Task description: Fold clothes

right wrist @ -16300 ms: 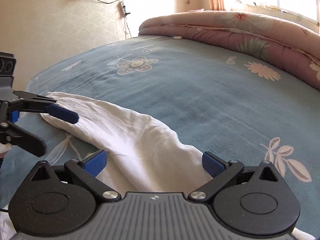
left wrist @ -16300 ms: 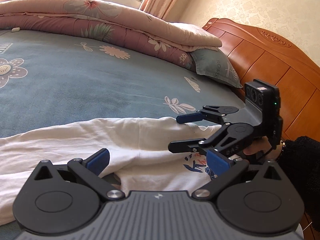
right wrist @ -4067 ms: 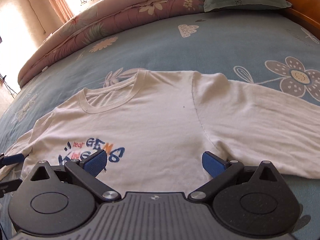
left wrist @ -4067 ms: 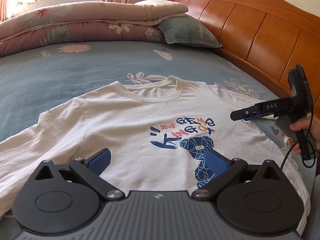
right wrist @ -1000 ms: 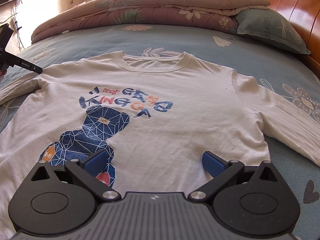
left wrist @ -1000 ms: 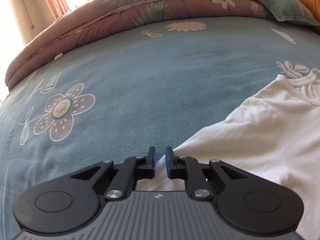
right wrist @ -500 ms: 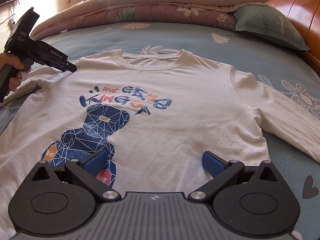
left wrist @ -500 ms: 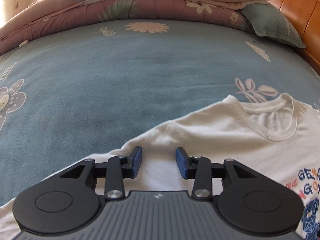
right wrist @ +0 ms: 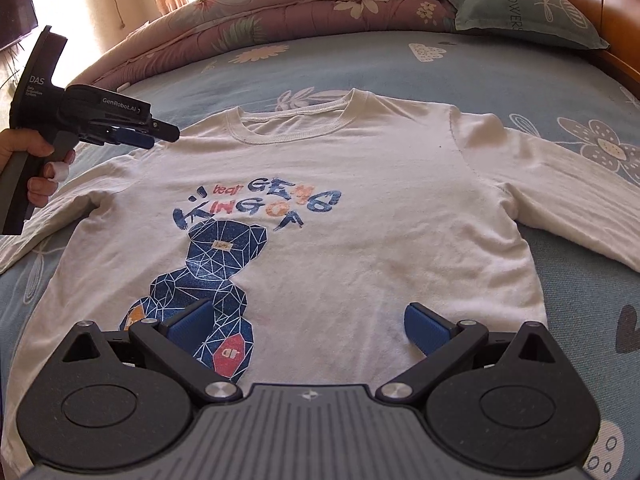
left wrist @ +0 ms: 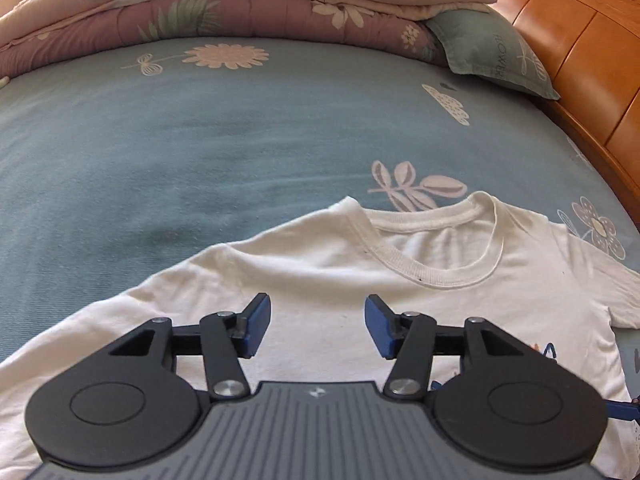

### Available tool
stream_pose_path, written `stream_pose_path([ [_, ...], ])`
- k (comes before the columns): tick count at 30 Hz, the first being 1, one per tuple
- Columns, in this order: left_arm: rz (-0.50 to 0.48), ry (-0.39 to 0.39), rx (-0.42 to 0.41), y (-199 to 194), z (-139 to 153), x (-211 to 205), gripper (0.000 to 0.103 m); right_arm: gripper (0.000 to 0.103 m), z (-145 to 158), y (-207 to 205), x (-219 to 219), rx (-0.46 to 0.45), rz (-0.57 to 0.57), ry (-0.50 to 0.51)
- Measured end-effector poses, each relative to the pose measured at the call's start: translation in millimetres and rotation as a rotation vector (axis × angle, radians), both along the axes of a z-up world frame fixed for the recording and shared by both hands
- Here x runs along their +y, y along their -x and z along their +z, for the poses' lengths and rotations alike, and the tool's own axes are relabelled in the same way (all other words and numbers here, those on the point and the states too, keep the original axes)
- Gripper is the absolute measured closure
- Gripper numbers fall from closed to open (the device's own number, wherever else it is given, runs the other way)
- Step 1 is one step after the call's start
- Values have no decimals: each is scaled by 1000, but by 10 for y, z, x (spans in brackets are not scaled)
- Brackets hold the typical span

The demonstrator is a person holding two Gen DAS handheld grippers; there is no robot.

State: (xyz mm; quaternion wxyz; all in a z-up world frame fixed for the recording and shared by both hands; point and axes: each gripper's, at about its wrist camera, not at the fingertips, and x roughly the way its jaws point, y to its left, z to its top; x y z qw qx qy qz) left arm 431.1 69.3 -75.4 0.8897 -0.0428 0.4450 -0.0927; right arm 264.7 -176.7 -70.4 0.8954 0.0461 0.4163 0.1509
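Observation:
A white long-sleeved shirt point(right wrist: 360, 208) with a blue bear print point(right wrist: 208, 264) lies flat, front up, on the blue bed sheet point(right wrist: 400, 68); it also shows in the left wrist view point(left wrist: 320, 264). My left gripper point(left wrist: 316, 326) is open and empty just above the shirt's left shoulder, short of the collar point(left wrist: 424, 248). In the right wrist view the left gripper point(right wrist: 156, 134) hovers at that shoulder. My right gripper point(right wrist: 306, 322) is open and empty over the shirt's lower front.
A folded pink floral quilt point(left wrist: 240, 4) and a grey-green pillow point(left wrist: 492, 52) lie at the far side of the bed. A wooden headboard point(left wrist: 592, 64) runs along the right. Both sleeves point(right wrist: 568, 200) spread outward on the sheet.
My left gripper has opened from shut and moved right from the left sleeve to the left shoulder near the collar. My right gripper has stayed open over the shirt's lower front.

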Motion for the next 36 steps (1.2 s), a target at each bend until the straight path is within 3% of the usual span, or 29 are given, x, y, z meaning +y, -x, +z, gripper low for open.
stream_pose_path([
  [5,52,-88,-23,-303,-199,-21,49,0,60,17,-14,-2,16,-22],
  [9,82,-76,-11,-199,60,71,49,0,107,37,-64,-6,10,-48],
  [13,69,-97,-51,222,407,259,44,0,191,93,-77,-30,17,-71],
  [18,220,-96,-52,863,601,831,39,0,252,154,-77,-41,31,-115],
  [27,561,11,-15,1635,98,1810,44,0,199,159,-25,-33,36,-125],
  [31,635,-19,-17,1655,-168,2028,43,0,129,121,4,-18,40,-119],
  [36,628,-112,-49,1365,-205,2209,38,0,64,78,42,-6,41,-89],
])
